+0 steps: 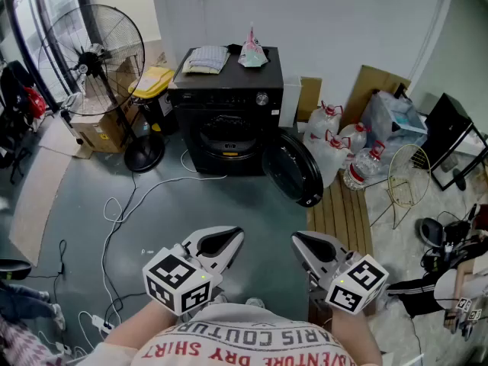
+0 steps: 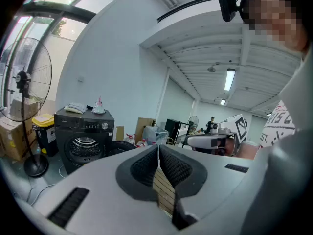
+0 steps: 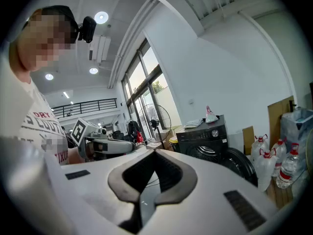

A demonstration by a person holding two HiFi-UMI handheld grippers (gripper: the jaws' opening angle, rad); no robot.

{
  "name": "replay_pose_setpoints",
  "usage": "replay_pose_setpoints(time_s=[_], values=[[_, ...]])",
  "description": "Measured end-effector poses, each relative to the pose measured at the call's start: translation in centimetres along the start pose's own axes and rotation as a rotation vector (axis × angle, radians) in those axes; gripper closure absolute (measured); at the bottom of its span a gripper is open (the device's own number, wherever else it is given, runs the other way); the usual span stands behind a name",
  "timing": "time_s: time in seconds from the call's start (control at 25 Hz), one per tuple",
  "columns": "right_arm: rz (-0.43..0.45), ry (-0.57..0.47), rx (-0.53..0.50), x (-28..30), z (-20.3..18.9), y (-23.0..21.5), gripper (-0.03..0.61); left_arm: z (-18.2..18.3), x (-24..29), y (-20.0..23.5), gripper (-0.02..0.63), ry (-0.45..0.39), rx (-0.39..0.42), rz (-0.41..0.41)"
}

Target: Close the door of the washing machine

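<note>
Head view: washing machine (image 1: 227, 109) stands at the far wall, its round door (image 1: 292, 170) swung open to the right. Left gripper (image 1: 231, 239) and right gripper (image 1: 303, 243) are well short of it, both clenched, holding nothing.

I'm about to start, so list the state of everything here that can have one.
Round black washing machine door: open, swung out to the right.
Left gripper: jaws together, empty.
Right gripper: jaws together, empty.
Black pedestal fan: standing upright.
Clear plastic water bottles: upright, red caps on.
</note>
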State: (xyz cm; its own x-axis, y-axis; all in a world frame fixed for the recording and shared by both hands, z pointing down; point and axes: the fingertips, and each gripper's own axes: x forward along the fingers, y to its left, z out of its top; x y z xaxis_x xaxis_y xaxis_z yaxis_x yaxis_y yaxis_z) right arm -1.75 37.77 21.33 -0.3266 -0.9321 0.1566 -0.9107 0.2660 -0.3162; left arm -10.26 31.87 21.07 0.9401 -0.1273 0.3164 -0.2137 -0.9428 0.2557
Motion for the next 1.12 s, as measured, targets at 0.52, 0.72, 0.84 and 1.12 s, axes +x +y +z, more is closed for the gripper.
replay_pose_setpoints(time_s=[0.52,0.72,0.84,1.12], values=[[-0.017,-0.041,-0.011,-5.3,1.6,-2.8,0.557,1.1,3.2,-4.1,0.580,-0.013,0.008,-0.017],[-0.049,-0.045,0.083,-6.7,0.8,-4.8,0.557,0.8,4.1,-4.9,0.580,-0.008,0.001,-0.048],[-0.082,-0.033,0.096,-6.5,0.1,-6.5,0.557,0.7,5.2,-3.7,0.580,0.001,-0.017,-0.035],[-0.138,-0.003,0.164,-2.6,-1.3,-12.2,0.557,-0.1,10.3,2.5,0.580,0.058,-0.075,-0.049]])
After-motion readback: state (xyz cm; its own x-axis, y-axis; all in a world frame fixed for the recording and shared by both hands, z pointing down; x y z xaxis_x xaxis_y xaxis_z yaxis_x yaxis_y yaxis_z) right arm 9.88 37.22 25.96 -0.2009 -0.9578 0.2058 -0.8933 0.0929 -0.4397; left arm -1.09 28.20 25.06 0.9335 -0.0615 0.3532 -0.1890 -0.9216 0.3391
